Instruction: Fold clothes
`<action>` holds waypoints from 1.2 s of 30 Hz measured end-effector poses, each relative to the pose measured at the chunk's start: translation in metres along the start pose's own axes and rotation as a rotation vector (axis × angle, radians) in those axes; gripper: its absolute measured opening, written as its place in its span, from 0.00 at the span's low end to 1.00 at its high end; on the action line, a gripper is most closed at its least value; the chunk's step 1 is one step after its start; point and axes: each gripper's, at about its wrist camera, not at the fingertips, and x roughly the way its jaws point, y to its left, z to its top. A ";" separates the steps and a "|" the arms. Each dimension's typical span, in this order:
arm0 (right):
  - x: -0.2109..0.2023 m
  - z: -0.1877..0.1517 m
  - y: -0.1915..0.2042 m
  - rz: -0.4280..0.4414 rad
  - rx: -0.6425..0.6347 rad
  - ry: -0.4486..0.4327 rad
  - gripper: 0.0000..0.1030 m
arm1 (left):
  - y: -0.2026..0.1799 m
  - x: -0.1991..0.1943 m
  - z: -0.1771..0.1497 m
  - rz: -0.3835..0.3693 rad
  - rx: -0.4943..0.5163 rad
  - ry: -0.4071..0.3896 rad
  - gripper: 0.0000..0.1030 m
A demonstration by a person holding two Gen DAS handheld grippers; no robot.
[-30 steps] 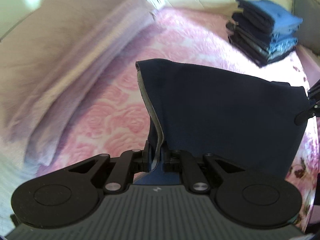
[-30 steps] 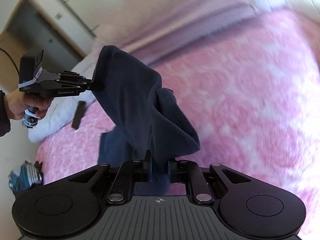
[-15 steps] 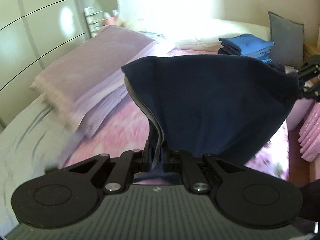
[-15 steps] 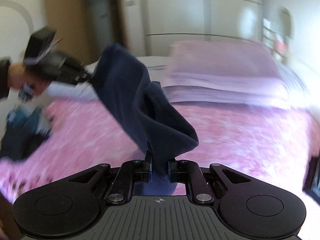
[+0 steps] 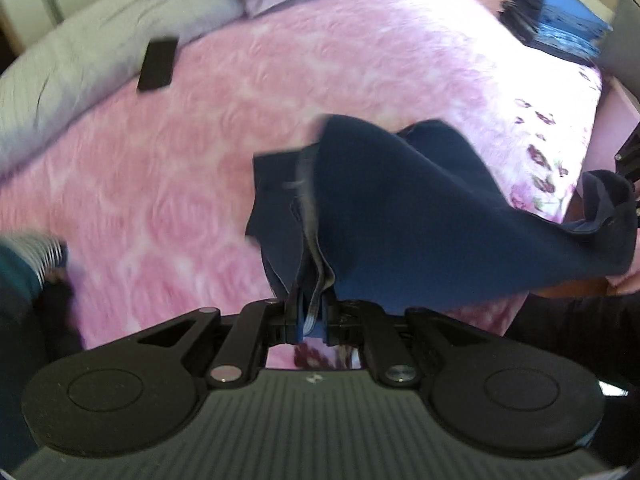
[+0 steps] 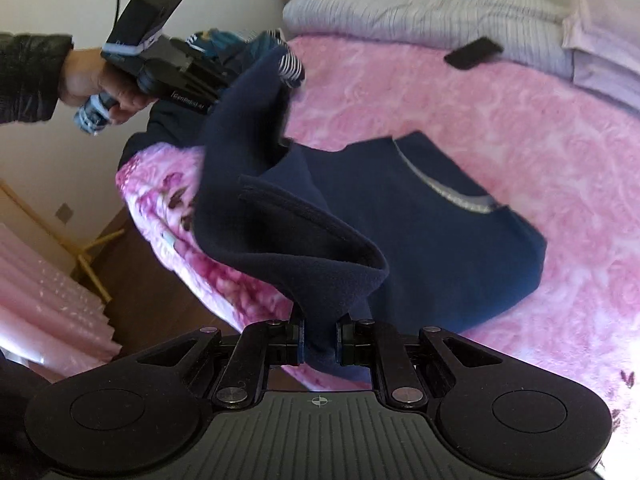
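Navy fleece garment (image 6: 440, 240) is pinched in both closed jaws, far half laid on the bed (image 5: 280, 80); folding judged barely begun, unfinished

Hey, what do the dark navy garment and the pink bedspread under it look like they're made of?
The dark navy garment looks like soft fleece: matte, fuzzy nap and a thick rolled edge where the right gripper pinches it. The pink bedspread looks like quilted fabric, probably cotton or polyester, with a raised rose pattern and slight sheen; blur leaves this uncertain.
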 end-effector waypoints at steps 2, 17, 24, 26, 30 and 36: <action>-0.002 0.006 -0.018 0.011 0.028 0.002 0.11 | 0.007 0.003 0.008 0.004 -0.029 -0.009 0.05; 0.056 0.012 -0.227 0.063 0.546 -0.020 0.12 | 0.050 0.141 0.092 -0.018 -0.047 0.111 0.05; 0.038 0.013 -0.238 0.032 0.588 -0.124 0.12 | 0.065 0.164 0.093 -0.066 -0.070 0.116 0.05; 0.050 0.004 -0.243 0.001 0.651 -0.126 0.12 | 0.070 0.170 0.094 -0.079 -0.077 0.118 0.06; 0.074 -0.013 -0.245 -0.070 0.796 -0.138 0.12 | 0.075 0.177 0.092 -0.105 -0.074 0.116 0.06; 0.025 0.026 -0.200 -0.093 0.605 -0.265 0.11 | 0.080 0.185 0.087 -0.141 -0.061 0.109 0.06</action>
